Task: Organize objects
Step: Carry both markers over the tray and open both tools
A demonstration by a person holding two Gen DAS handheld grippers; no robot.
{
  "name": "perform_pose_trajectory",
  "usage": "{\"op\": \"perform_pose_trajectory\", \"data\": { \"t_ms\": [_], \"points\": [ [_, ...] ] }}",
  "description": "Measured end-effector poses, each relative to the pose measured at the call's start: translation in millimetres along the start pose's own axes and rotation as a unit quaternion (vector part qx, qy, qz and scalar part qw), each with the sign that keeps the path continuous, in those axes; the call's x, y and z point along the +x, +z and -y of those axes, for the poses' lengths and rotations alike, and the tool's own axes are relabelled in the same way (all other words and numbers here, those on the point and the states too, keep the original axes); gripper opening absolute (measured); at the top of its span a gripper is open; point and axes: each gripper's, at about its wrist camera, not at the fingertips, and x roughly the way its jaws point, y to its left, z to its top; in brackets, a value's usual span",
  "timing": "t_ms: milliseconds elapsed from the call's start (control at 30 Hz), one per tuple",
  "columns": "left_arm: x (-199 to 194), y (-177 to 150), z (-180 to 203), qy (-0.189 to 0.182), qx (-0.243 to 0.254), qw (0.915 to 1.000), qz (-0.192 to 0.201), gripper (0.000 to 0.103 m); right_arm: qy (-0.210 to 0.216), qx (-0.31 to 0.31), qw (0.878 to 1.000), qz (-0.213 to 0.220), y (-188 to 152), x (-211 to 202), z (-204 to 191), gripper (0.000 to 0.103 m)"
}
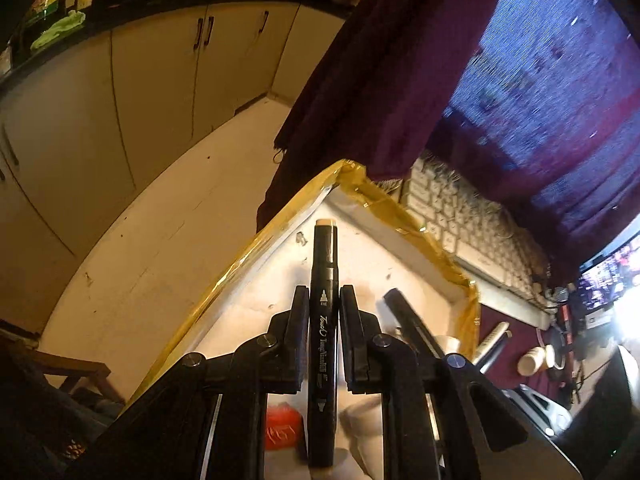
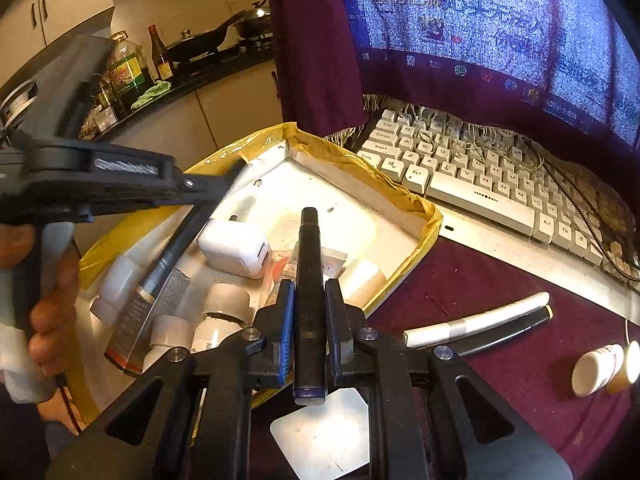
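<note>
My left gripper [image 1: 324, 296] is shut on a black marker [image 1: 323, 344] with a beige end cap, held above the white box with yellow-taped rim [image 1: 240, 264]. In the right wrist view the left gripper [image 2: 224, 184] and its marker [image 2: 172, 256] hang over the box [image 2: 424, 208]. My right gripper [image 2: 309, 284] is shut on a second black marker [image 2: 309, 300] with a blue end, over the box's near edge. The box holds a white charger [image 2: 236, 248], white bottles [image 2: 224, 304] and a dark carton [image 2: 148, 316].
A white marker [image 2: 476, 320] and a black marker [image 2: 508, 328] lie on the maroon cloth to the right, with a small white bottle [image 2: 596, 368]. A white keyboard [image 2: 480, 176] sits behind, under a fringed maroon cloth [image 2: 440, 72]. Kitchen cabinets [image 1: 140, 92] stand beyond.
</note>
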Motion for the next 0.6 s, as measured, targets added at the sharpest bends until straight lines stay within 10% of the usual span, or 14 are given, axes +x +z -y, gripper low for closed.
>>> {"op": "perform_pose_trajectory", "data": {
  "t_ms": [300,367,467,600],
  "points": [
    [18,-5,5,0.040,0.015,0.9991,-0.008,0.015,0.001,0.006,1.000,0.001,0,4,2,0.013],
    [17,-6,7,0.039,0.016,0.9991,-0.006,0.022,0.006,0.012,1.000,0.003,0,5,3,0.013],
    [8,-12,14,0.045,0.027,0.9985,0.014,0.061,0.015,0.021,1.000,0.004,0,5,6,0.013],
    [-18,-27,33,0.071,0.054,0.9937,0.067,0.069,0.037,0.038,0.998,0.017,0,-5,12,0.014]
  ]
}}
